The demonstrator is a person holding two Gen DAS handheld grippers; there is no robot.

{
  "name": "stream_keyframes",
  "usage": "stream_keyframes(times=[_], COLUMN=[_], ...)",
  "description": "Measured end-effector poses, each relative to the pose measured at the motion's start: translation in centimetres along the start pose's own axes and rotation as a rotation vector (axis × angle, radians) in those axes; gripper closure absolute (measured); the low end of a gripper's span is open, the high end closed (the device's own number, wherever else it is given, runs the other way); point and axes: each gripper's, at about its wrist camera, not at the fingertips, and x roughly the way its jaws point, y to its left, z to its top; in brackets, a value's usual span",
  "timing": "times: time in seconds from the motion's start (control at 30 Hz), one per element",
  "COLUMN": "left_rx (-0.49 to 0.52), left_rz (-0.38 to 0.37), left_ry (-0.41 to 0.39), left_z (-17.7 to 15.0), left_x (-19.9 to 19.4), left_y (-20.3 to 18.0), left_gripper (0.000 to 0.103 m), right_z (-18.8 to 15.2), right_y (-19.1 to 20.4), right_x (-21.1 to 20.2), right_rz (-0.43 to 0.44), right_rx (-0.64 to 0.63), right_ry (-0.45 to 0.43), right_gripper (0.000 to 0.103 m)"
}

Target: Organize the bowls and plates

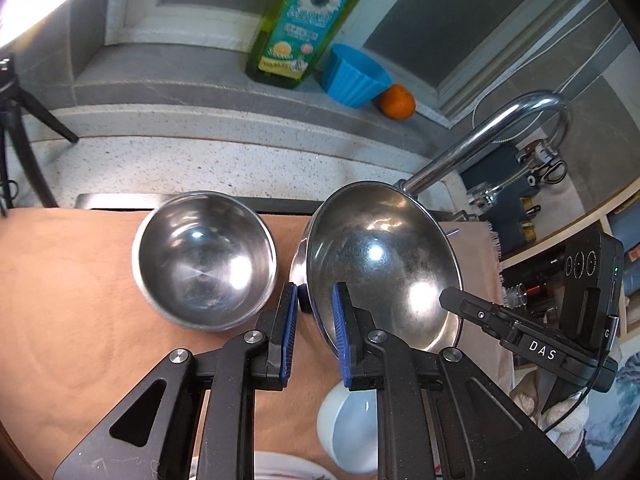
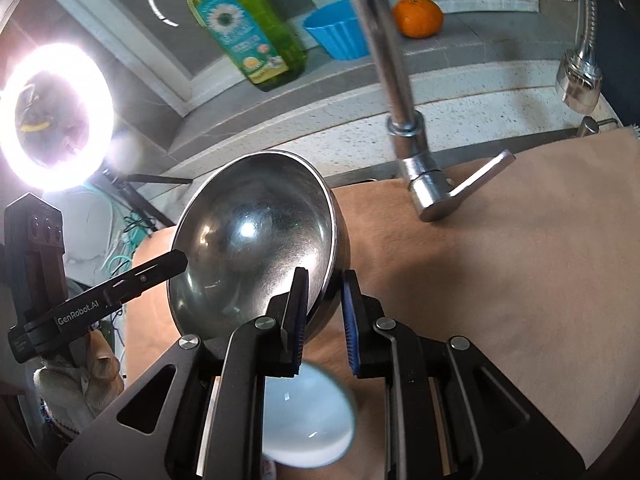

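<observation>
A large steel bowl (image 1: 380,256) hangs tilted above the brown mat, held at opposite sides of its rim. My left gripper (image 1: 314,320) is shut on its near-left rim, one blue pad inside and one outside. My right gripper (image 2: 324,316) is shut on the same steel bowl (image 2: 256,240) at the other side; one of its fingers (image 1: 460,302) shows inside the bowl in the left wrist view. A smaller steel bowl (image 1: 204,256) stands upright on the mat to the left. A white bowl (image 1: 348,428) (image 2: 308,420) sits below the grippers.
A chrome faucet (image 2: 400,100) rises behind the mat (image 2: 520,260), with its spout (image 1: 500,120) arching right. On the ledge stand a green soap bottle (image 1: 308,20), a blue cup (image 1: 356,76) and an orange (image 1: 397,102). A ring light (image 2: 56,116) glares left. A plate edge (image 1: 280,468) shows below.
</observation>
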Motion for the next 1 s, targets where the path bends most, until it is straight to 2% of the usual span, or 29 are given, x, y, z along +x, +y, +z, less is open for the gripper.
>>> stream_keyframes(times=[0.2, 0.4, 0.67, 1.0], left_rx=[-0.007, -0.054, -0.136, -0.238], left_rz=[0.018, 0.045, 0.103, 0.153], left_ry=[-0.05, -0.086, -0.127, -0.156], left_z=[-1.5, -3.8, -6.9, -10.7], left_x=[-3.4, -6.5, -10.7, -13.6], left_y=[1.5, 4.6, 9.0, 13.4], left_gripper=[0.087, 0.087, 0.087, 0.087], right_z=[-1.2, -2.9, -5.7, -8.5], right_y=[3.7, 8.1, 13.8, 18.8], right_x=[-0.5, 0.4, 2.9, 6.1], right_rz=[0.03, 0.069, 0.115, 0.136], right_rx=[-0.049, -0.122, -0.217, -0.308], right_ry=[-0.003, 0.022, 0.084, 0.156], right_gripper=[0.086, 0.086, 0.086, 0.086])
